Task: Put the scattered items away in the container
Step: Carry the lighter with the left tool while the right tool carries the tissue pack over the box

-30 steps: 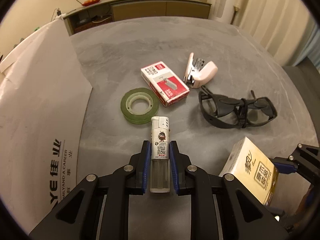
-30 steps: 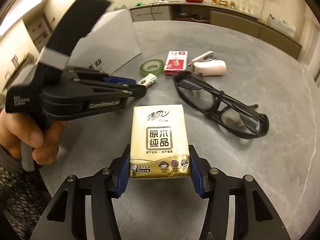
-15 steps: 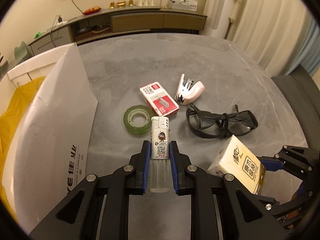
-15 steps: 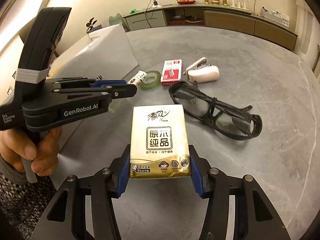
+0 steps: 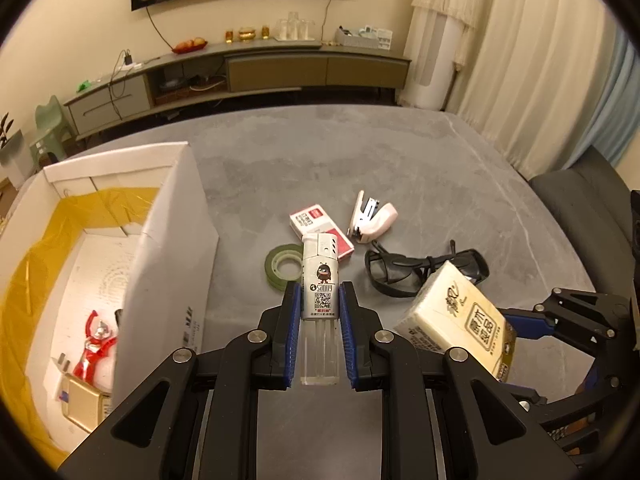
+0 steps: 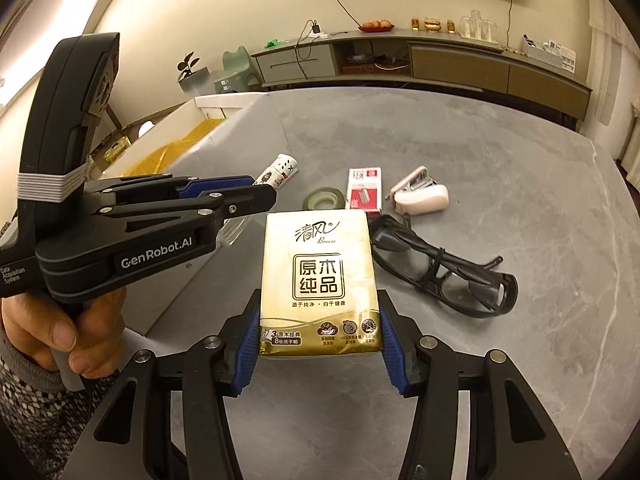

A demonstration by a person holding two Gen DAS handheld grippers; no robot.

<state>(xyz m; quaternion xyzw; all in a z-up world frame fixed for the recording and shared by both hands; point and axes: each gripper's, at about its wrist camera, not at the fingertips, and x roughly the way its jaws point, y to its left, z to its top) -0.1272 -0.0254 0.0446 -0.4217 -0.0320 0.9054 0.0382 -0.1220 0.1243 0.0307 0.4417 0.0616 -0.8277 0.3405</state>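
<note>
My left gripper point(image 5: 319, 312) is shut on a white lighter point(image 5: 320, 280), held above the grey table point(image 5: 360, 160). My right gripper point(image 6: 319, 320) is shut on a gold tissue pack point(image 6: 319, 280), also off the table. In the left wrist view the tissue pack point(image 5: 460, 320) hangs at the lower right. The right wrist view shows the left gripper point(image 6: 262, 194) at left with the lighter point(image 6: 278, 170) sticking out. The white box point(image 5: 168, 240) with a yellow liner stands at left, open, holding a red figure point(image 5: 94, 344). On the table lie green tape point(image 5: 284, 266), a red staple box point(image 5: 320, 228), a pink stapler point(image 5: 372, 218) and black glasses point(image 5: 420, 272).
A person's hand point(image 6: 60, 320) grips the left tool's handle. A dark chair point(image 5: 580, 200) stands beyond the table's right edge. A long low cabinet point(image 5: 240, 72) runs along the back wall, and curtains point(image 5: 520, 60) hang at right.
Both grippers have risen with their loads. The table items look smaller and farther, and the box's open inside has come into view at left.
</note>
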